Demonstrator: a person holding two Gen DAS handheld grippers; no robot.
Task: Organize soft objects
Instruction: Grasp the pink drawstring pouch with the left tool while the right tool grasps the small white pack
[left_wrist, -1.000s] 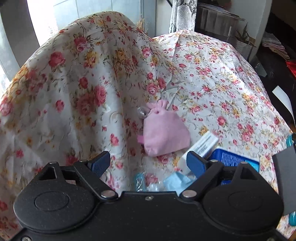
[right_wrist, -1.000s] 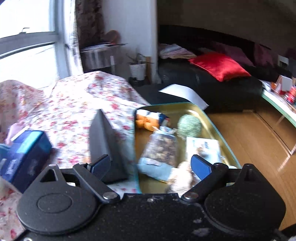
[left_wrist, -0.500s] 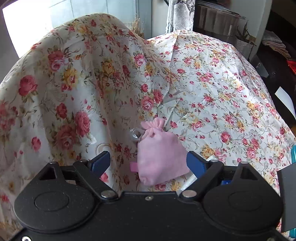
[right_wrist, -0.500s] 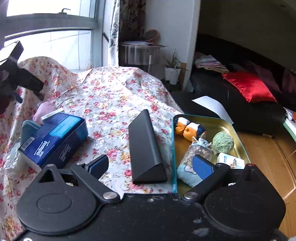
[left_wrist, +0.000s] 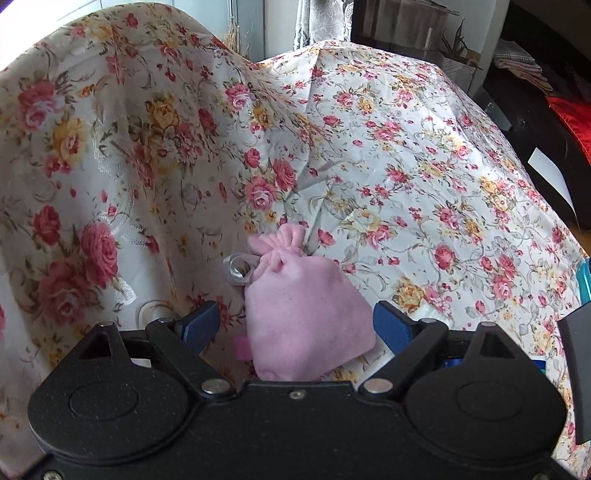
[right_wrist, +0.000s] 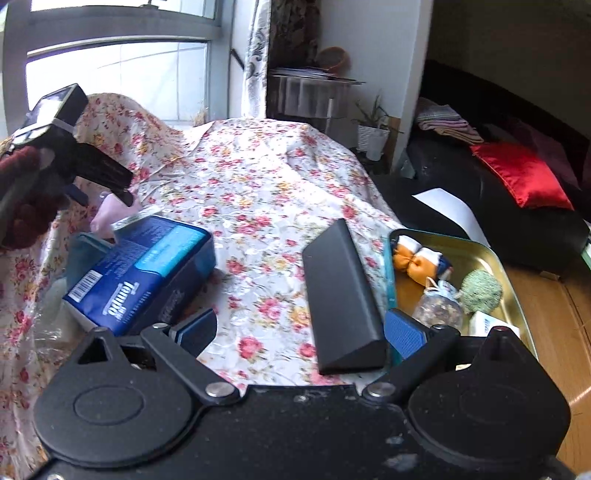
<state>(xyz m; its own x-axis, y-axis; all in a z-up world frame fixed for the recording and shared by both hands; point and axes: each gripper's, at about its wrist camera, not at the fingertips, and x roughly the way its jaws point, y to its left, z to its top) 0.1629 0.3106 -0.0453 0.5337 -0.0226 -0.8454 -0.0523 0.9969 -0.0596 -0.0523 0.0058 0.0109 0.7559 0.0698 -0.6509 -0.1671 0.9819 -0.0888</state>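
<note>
Near the left edge of the floral-draped surface (left_wrist: 424, 155), the pink drawstring pouch (left_wrist: 306, 317) lies between the spread, untouching pads of the left claw (left_wrist: 297, 323), neck pointing away, while the right claw (right_wrist: 299, 330), also spread and empty, hovers well apart beside the tray (right_wrist: 491, 254).

A pink drawstring pouch (left_wrist: 303, 317) lies on the floral cloth (left_wrist: 406, 166) between the left gripper's (left_wrist: 295, 325) spread blue pads, cinched neck toward 11 o'clock.

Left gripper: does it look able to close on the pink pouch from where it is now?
Probably yes. The left gripper is open with the pink pouch lying between its fingers on the floral cloth, nothing in between.
</note>
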